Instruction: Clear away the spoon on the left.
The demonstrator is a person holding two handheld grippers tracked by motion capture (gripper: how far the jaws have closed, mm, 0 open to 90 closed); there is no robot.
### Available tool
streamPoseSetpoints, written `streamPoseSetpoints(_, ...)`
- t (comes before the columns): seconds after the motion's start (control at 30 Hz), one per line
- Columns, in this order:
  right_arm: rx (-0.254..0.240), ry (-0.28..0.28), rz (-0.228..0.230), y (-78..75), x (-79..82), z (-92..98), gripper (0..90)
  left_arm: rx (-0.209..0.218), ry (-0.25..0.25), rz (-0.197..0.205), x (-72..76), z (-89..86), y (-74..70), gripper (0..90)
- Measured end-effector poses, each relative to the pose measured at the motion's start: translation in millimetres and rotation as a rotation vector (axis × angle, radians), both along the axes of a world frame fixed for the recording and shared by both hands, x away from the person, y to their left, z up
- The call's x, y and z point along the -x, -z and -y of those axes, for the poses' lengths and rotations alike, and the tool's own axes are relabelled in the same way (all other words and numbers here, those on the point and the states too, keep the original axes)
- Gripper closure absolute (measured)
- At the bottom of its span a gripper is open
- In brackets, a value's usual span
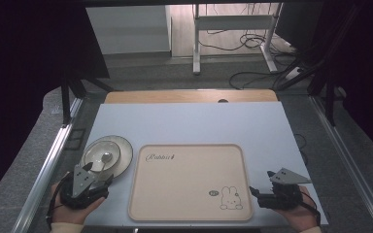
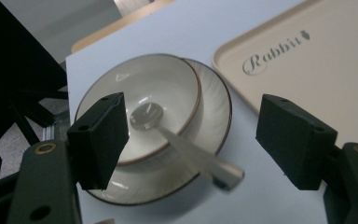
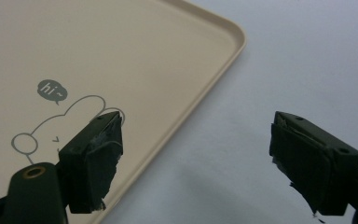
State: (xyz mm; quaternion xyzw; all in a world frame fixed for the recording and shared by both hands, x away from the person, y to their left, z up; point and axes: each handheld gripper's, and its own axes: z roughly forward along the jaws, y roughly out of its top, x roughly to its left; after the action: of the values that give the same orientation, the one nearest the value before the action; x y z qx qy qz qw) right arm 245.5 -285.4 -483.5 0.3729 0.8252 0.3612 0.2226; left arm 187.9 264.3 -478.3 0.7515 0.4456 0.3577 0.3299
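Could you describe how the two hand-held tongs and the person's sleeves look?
Both tongs, the left tongs and the right tongs, have black bodies with two blocky black jaws showing small holes and brass-coloured rivets. Each carries a grey three-cornered plate on top. The right jaw pads look worn and ragged at the edges. A thin black cable trails from the right one. The cream sleeve cuffs are light.

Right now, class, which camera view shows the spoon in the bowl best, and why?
The left gripper view: the spoon lies close between the open jaws, its head in the bowl and its handle reaching out over the rim. The high view shows the spoon small, just ahead of the left gripper.
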Motion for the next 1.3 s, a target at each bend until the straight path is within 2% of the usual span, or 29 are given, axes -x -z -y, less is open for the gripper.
streamPoseSetpoints(0.23,0.007,0.009,-0.004,1.1,-0.7,0.9,17.3,0.005,-0.004,-0.022,4.0,-8.7,4.2,28.7)
streamPoseSetpoints(0.47,0.011,0.012,-0.007,1.5,-0.7,0.7,17.3,-0.005,0.007,-0.007,6.4,-9.8,4.3,45.8)
streamPoseSetpoints(0.5,0.013,0.012,-0.007,1.2,-0.6,1.5,17.3,-0.024,0.019,0.001,8.8,-7.9,3.4,47.2)
streamPoseSetpoints(0.6,0.013,0.014,-0.006,1.1,-0.1,2.3,17.4,-0.045,0.033,0.004,12.6,-6.3,3.9,51.3)
streamPoseSetpoints(0.7,0.013,0.018,-0.006,1.2,-0.4,2.9,17.4,-0.048,0.037,0.014,15.2,-6.5,3.9,57.0)
streamPoseSetpoints(0.83,0.014,0.024,-0.007,1.4,-1.2,3.9,17.5,-0.049,0.030,0.008,14.2,-6.9,5.0,64.3)
streamPoseSetpoints(0.9,0.016,0.025,-0.009,1.3,-1.3,3.9,17.5,-0.062,0.030,0.000,13.1,-7.5,4.9,67.0)
streamPoseSetpoints(1.3,0.029,0.025,-0.007,2.9,-1.2,3.4,17.5,-0.075,0.024,0.015,9.0,-6.4,3.9,81.9)
